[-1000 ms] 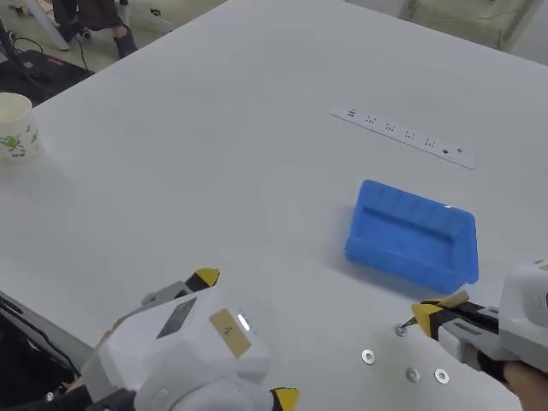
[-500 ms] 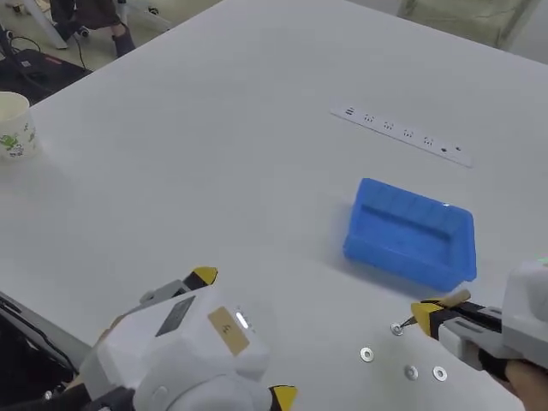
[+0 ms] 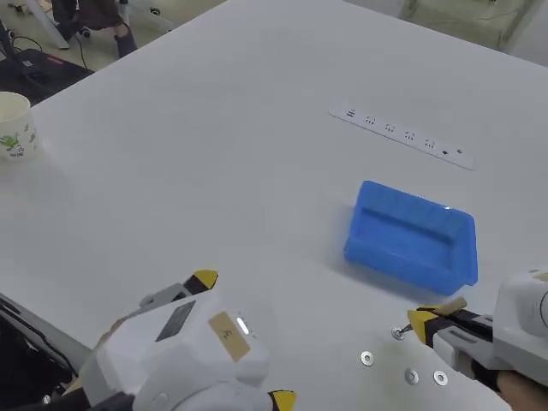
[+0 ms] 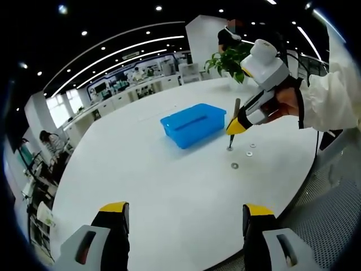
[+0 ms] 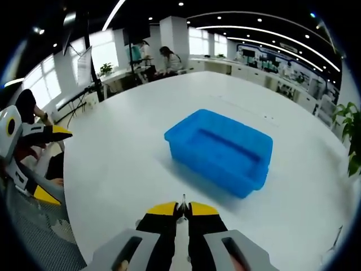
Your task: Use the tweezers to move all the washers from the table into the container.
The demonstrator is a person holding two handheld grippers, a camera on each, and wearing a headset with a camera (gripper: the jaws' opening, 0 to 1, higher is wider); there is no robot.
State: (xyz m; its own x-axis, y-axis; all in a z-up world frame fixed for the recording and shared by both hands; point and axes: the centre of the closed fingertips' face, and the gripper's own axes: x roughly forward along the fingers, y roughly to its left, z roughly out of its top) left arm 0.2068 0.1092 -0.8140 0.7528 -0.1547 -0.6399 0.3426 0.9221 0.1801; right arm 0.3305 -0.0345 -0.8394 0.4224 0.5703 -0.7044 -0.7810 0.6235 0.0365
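Tweezers (image 3: 404, 328) sit pinched between the pressed-together jaws of the right gripper (image 3: 424, 318), tip on a washer (image 3: 398, 333) just ahead; the left gripper (image 4: 186, 209) has jaws spread wide, empty.

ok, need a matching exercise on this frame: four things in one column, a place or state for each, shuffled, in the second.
Things:
1. container
2. paper cup
3. left gripper
4. right gripper

Place or state:
A. shut on the tweezers
B. at the far left edge of the head view
C. open, holding nothing
D. blue, just beyond the washers

Pairs: 1-D, 2-B, 3-C, 4-A
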